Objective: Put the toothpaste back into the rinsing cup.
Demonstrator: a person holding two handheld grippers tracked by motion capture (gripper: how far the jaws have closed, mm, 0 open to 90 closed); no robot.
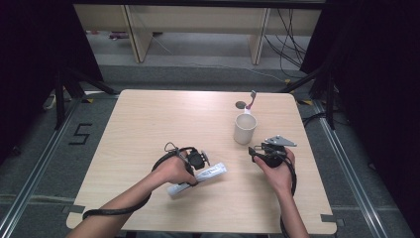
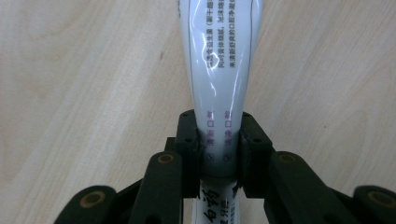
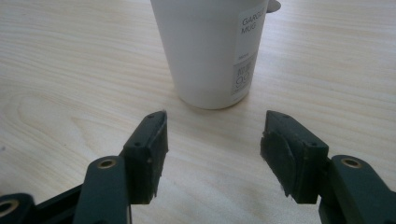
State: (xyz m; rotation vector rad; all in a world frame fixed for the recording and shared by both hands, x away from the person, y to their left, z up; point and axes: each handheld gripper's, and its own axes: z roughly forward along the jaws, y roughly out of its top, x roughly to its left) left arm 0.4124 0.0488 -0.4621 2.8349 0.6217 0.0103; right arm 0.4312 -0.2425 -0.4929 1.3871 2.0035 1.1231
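A white toothpaste tube [image 1: 212, 173] [image 2: 222, 56] with printed text lies on the wooden table [image 1: 148, 124] in front of my left hand. My left gripper [image 1: 192, 179] [image 2: 219, 140] is shut on the tube near one end, its pads pressing both sides. A white mug [image 1: 245, 129] [image 3: 210, 46] stands upright right of centre, with a toothbrush [image 1: 252, 101] leaning out of it. My right gripper [image 1: 254, 152] [image 3: 215, 140] stands open just short of the mug, aimed at its base, with nothing between its fingers.
A small dark round thing [image 1: 241, 105] lies behind the mug near the table's far edge. Bare wood stretches across the table's left and far parts. Dark curtains, stands and cables surround the table on the floor.
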